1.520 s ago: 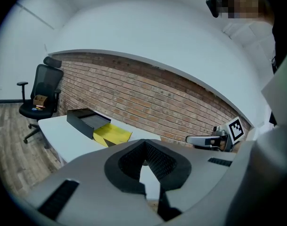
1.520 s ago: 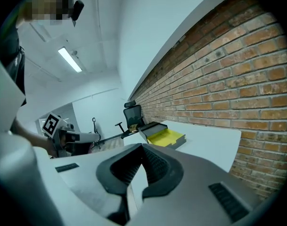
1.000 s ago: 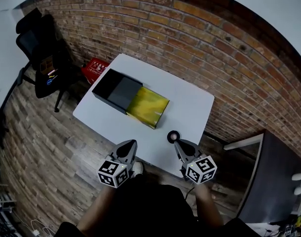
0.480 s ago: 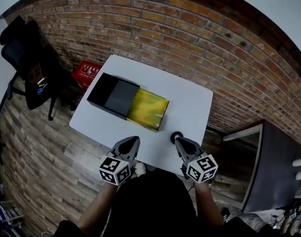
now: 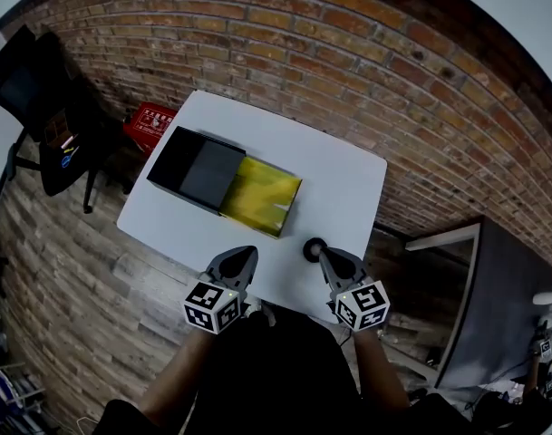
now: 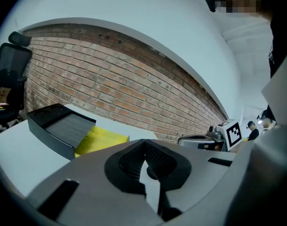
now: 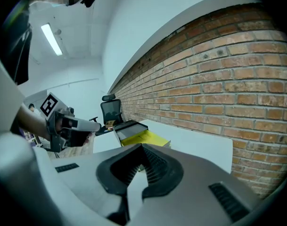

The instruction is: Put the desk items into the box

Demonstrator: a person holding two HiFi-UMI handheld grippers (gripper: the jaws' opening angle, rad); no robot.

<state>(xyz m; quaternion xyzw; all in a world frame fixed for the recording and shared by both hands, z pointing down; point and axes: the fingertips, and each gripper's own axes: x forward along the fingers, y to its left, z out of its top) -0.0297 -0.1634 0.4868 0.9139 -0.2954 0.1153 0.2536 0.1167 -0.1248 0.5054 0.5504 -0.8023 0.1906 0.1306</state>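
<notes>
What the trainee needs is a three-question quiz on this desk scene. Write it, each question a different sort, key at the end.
1. True or false: the small black round item already lies inside the black box.
2. What colour is the piece that adjoins the black box on the white table? A) yellow B) green C) blue
3. Fill in: of the left claw and the right claw, the one nearer the round item is the ____ claw.

Key: 1 false, it lies on the table outside the box; 2 A; 3 right.
</notes>
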